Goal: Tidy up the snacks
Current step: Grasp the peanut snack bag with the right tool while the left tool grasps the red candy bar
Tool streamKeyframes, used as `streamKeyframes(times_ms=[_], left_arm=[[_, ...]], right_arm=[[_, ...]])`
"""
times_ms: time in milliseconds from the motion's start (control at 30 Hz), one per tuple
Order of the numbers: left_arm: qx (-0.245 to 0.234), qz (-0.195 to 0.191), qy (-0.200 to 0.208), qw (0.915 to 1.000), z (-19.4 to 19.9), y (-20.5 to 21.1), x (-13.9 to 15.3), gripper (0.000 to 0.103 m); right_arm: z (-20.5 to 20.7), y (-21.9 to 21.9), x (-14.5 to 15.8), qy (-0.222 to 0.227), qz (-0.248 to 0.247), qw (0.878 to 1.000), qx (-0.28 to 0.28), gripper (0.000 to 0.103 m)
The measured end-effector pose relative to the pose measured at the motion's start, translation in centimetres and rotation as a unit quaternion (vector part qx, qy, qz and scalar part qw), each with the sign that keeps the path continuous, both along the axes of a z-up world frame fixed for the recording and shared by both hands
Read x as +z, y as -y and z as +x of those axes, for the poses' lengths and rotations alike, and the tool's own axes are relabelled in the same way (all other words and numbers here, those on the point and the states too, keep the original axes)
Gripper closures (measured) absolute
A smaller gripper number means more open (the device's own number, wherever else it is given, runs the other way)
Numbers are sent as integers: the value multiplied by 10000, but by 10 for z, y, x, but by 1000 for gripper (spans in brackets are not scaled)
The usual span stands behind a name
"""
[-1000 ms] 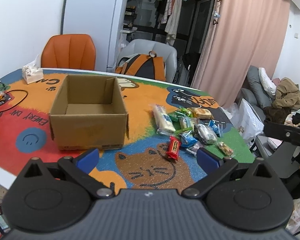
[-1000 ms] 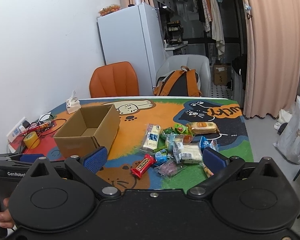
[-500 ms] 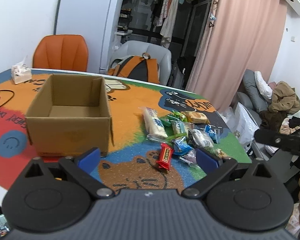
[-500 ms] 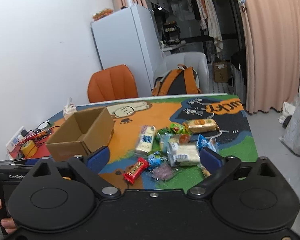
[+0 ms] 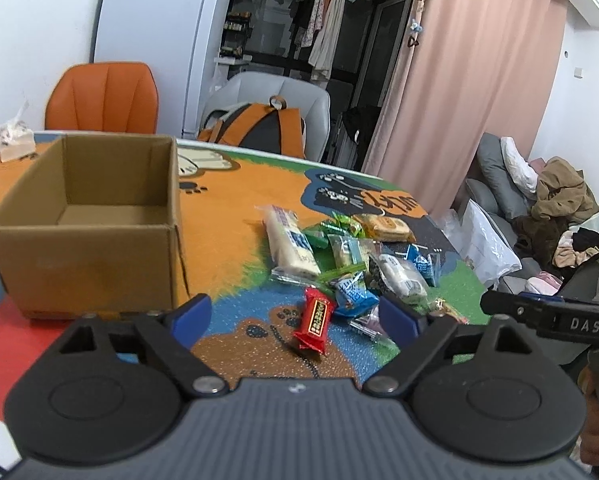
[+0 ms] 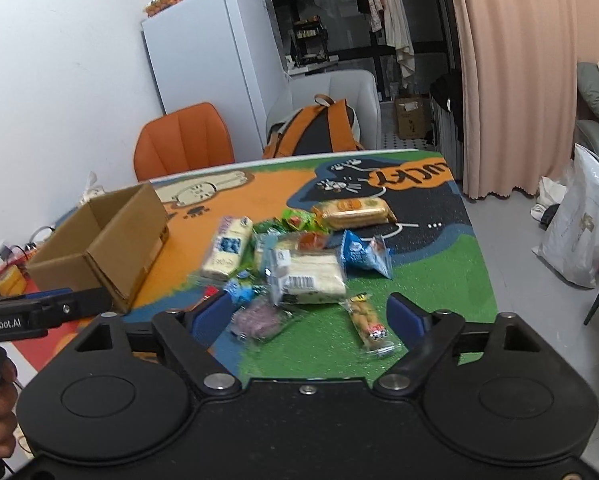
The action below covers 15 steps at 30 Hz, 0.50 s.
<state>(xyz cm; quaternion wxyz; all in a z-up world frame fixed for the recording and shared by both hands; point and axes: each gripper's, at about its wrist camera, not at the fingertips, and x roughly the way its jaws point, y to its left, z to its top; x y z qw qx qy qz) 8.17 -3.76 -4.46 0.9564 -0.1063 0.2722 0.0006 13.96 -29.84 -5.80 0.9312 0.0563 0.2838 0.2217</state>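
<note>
An empty open cardboard box [image 5: 95, 224] stands on the left of the cat-print table mat [image 5: 227, 216]; it also shows in the right wrist view [image 6: 99, 248]. A pile of wrapped snacks [image 5: 351, 256] lies to its right, with a red bar [image 5: 314, 317] nearest me. My left gripper [image 5: 295, 318] is open and empty, above the table's near edge, the red bar between its fingers in view. My right gripper [image 6: 310, 316] is open and empty, over the pile's near side [image 6: 295, 268], by a peanut packet [image 6: 368, 322] and a purple packet [image 6: 257, 318].
An orange chair [image 5: 103, 98] and a grey chair with an orange backpack [image 5: 267, 128] stand behind the table. A tissue pack [image 5: 15, 142] sits at the far left. Cables and yellow tape [image 6: 9, 280] lie past the box. A white bag [image 6: 583, 224] stands on the floor at right.
Both grippers have moved forward and to the right, closer to the snack pile. The box has slid left in both views. Both stay open and empty.
</note>
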Motion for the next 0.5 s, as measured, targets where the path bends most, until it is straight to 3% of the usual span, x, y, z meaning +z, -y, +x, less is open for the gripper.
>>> streamKeyframes(times_ms=[67, 500], left_arm=[[-18, -83, -68, 9999, 6, -1, -5, 22], [-62, -108, -379, 9992, 45, 10, -39, 33]], right_arm=[[4, -2, -4, 15, -95, 10000, -9, 21], [34, -10, -38, -137, -473, 9987, -129, 19]])
